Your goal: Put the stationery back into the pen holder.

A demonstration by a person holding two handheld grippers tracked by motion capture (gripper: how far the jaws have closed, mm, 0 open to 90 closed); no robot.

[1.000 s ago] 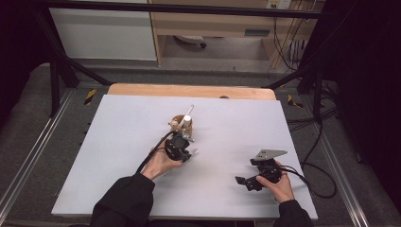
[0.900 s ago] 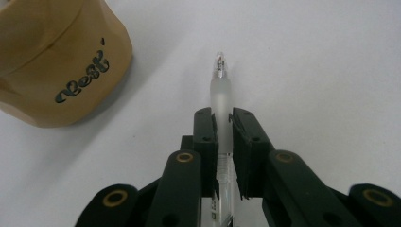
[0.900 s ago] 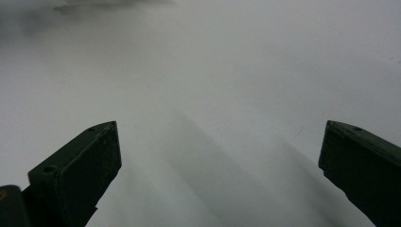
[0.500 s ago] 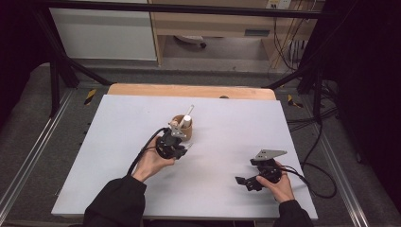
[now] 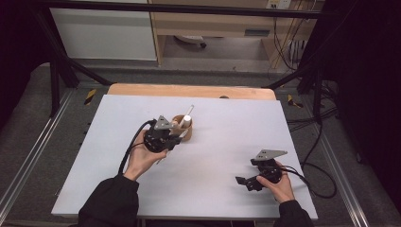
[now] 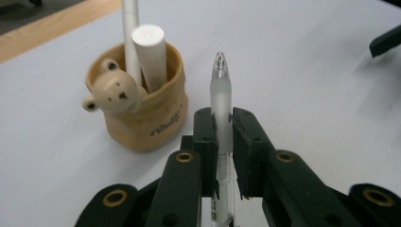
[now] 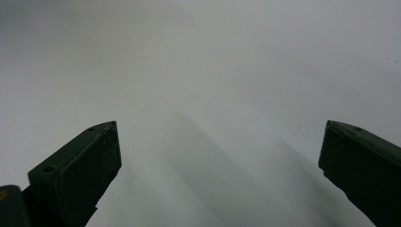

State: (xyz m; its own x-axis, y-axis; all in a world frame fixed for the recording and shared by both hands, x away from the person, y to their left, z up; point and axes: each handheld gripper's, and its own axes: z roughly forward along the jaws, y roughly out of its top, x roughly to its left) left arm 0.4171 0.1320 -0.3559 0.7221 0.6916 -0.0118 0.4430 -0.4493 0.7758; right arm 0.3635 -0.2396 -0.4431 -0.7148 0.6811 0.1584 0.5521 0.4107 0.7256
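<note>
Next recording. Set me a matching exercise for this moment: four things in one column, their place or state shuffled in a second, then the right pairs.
Things:
1. frosted pen
2. bear-faced holder
3. right gripper
4. white tube

Place or state:
A. stands inside the holder
B. jaws wide apart over the bare table
C. clamped upright between the jaws of the left gripper
D. stands on the table, behind and to the left of the pen in the left gripper view

Pairs: 1-C, 2-D, 3-B, 4-A
</note>
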